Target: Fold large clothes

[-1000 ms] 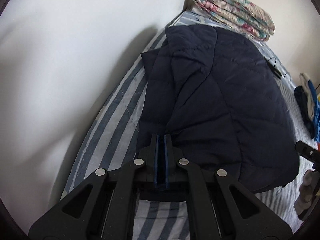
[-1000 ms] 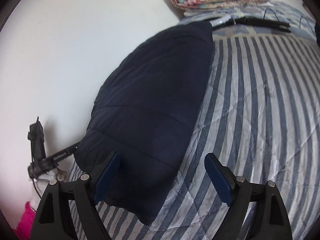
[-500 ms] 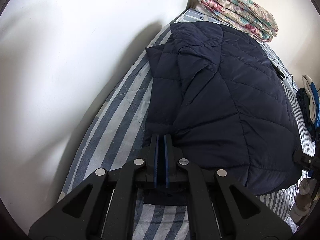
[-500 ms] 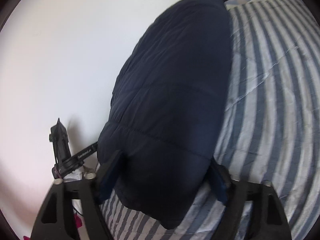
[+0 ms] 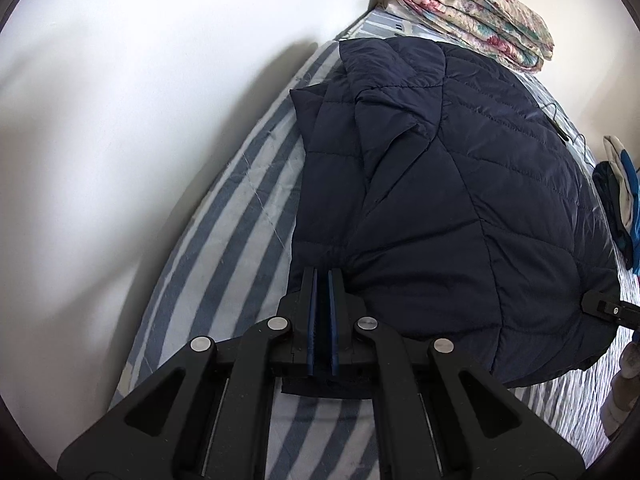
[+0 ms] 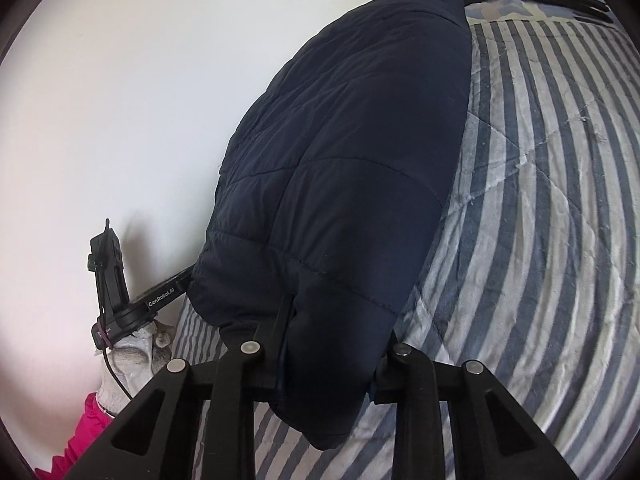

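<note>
While the striped bedspread (image 5: 224,236) fills both views, running up to the white wall (image 5: 140,80) at nine o'clock, a navy quilted jacket (image 5: 440,200) lies on it, puffed and creased, reaching toward twelve o'clock. At one o'clock in the left wrist view sits a folded floral quilt (image 5: 476,4), just beyond the jacket's far end. At six o'clock the left gripper (image 5: 321,280) has its blue pads nearly together, pinching the jacket's near hem. In the right wrist view the right gripper (image 6: 332,344) has its fingers pressed against a thick fold of the jacket (image 6: 344,168).
</note>
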Demonstrator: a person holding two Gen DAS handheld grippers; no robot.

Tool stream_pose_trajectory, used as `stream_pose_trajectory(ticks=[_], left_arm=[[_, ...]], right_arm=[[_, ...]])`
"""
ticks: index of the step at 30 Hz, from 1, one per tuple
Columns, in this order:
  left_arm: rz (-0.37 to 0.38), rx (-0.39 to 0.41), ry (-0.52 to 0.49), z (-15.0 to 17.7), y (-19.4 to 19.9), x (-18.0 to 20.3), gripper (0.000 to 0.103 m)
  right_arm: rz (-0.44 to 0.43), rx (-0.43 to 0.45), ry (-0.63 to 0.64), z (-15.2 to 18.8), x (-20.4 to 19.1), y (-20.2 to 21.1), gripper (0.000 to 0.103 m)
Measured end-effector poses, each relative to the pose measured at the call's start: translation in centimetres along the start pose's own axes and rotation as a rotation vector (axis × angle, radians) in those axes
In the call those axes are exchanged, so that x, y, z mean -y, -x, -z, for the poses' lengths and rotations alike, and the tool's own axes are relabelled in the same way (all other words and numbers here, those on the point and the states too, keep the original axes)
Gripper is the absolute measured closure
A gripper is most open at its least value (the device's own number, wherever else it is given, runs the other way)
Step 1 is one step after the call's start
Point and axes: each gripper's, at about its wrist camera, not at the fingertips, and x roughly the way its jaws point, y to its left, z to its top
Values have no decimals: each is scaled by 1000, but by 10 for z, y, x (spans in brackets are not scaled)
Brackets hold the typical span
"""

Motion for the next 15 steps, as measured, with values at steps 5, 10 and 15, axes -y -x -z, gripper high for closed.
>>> stream_pose_trajectory(ticks=[5, 10, 15], left_arm=[[34, -27, -42, 17, 12, 10, 101], [100, -74, -88, 46, 29, 30, 100], [181, -132, -140, 73, 44, 53, 100]], right_arm=[[13, -24, 3, 15, 2, 22, 77], [40, -46, 6, 41, 10, 52, 77], [62, -58, 9, 73, 24, 87, 77]])
